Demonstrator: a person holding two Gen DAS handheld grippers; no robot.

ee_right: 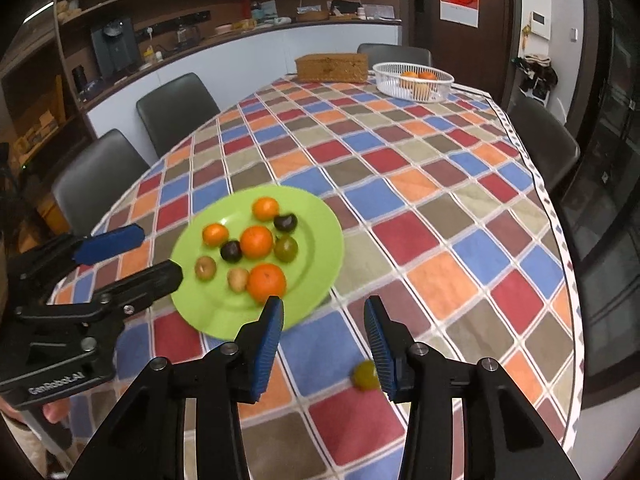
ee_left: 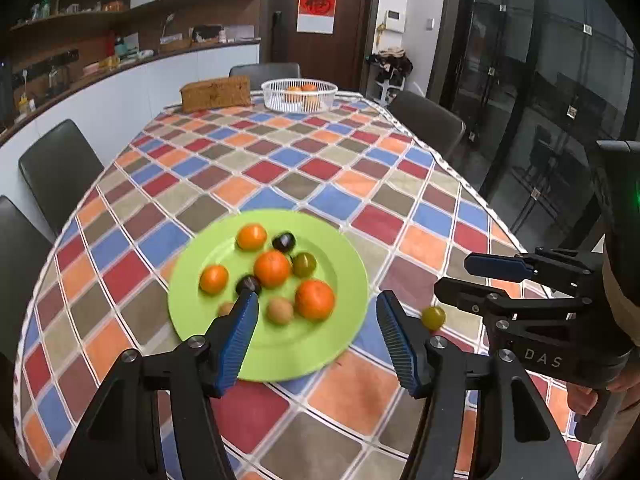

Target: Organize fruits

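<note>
A green plate (ee_left: pixel 280 352) (ee_right: pixel 224 316) lies on the chequered tablecloth and carries several fruits: oranges (ee_left: pixel 272 268), dark plums (ee_left: pixel 284 241), a green fruit (ee_left: pixel 304 265) and small brown ones (ee_left: pixel 280 310). One loose green fruit (ee_left: pixel 433 317) (ee_right: pixel 365 375) lies on the cloth right of the plate, beside the right gripper's right finger. My left gripper (ee_left: pixel 317 298) (ee_right: pixel 158 252) hovers open over the plate's near edge, with nothing between its fingers. My right gripper (ee_right: pixel 324 304) (ee_left: pixel 472 278) is open and empty above the cloth, just right of the plate.
A white basket (ee_left: pixel 299 96) (ee_right: pixel 414 78) with oranges stands at the table's far end, next to a woven box (ee_left: pixel 216 94) (ee_right: pixel 331 67). Dark chairs (ee_left: pixel 60 168) line the left side and one (ee_right: pixel 544 136) stands on the right. The table edge (ee_right: pixel 560 248) runs close on the right.
</note>
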